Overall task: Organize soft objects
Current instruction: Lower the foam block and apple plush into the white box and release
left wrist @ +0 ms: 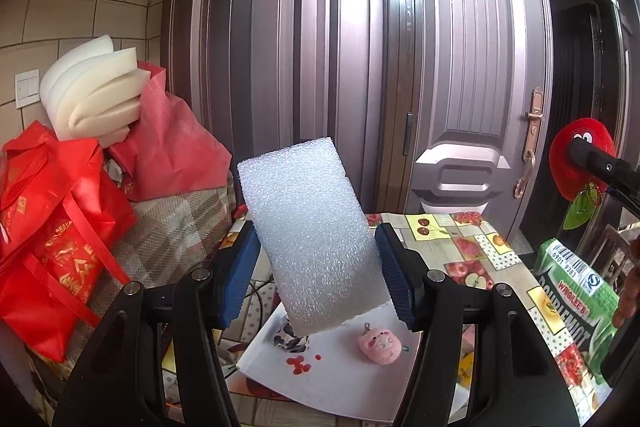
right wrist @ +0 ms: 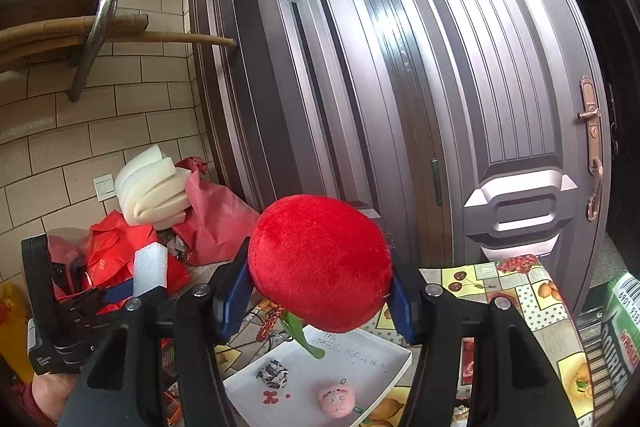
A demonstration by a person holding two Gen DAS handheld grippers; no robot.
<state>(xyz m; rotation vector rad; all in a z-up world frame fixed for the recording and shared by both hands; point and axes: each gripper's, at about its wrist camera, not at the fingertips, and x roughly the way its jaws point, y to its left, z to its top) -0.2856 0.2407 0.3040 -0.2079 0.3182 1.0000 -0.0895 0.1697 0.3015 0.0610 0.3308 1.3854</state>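
- Behind everything stands a tall bronze-brown metal door [left wrist: 460, 75] with a copper handle; below it is a counter [left wrist: 488, 251] covered in a fruit-patterned cloth.
- White foam block [left wrist: 312, 239]: it is clamped between the blue pads of the left claw [left wrist: 318, 269], jaws about half apart and pressing on its two long sides. The block stands tilted, top leaning toward the left of the view, held in the air above the counter.
- Red plush toy [right wrist: 320, 263]: it is gripped between the pads of the right claw [right wrist: 318, 291], jaws part-way apart and squeezing the round body, with a green leaf hanging beneath it. From the left wrist view its googly eyes show (the face turns toward the other claw).
- Both claws point forward and slightly down toward the door; the left one appears at the left edge of the right wrist view, and a bit of the hand holding it shows beneath it.
- White tray [right wrist: 384, 359] lies on the counter under both claws, holding a small pink pig plush [right wrist: 338, 399] and a black-and-white patterned soft toy [right wrist: 274, 375], set apart from each other.
- Green gum-pack shaped object [left wrist: 576, 291] sits at the counter's right edge.
- Left of the counter, red bags [left wrist: 52, 227] are piled, with folded cream foam sheets [left wrist: 96, 95] sticking up out of a pinkish one, against a tiled wall.
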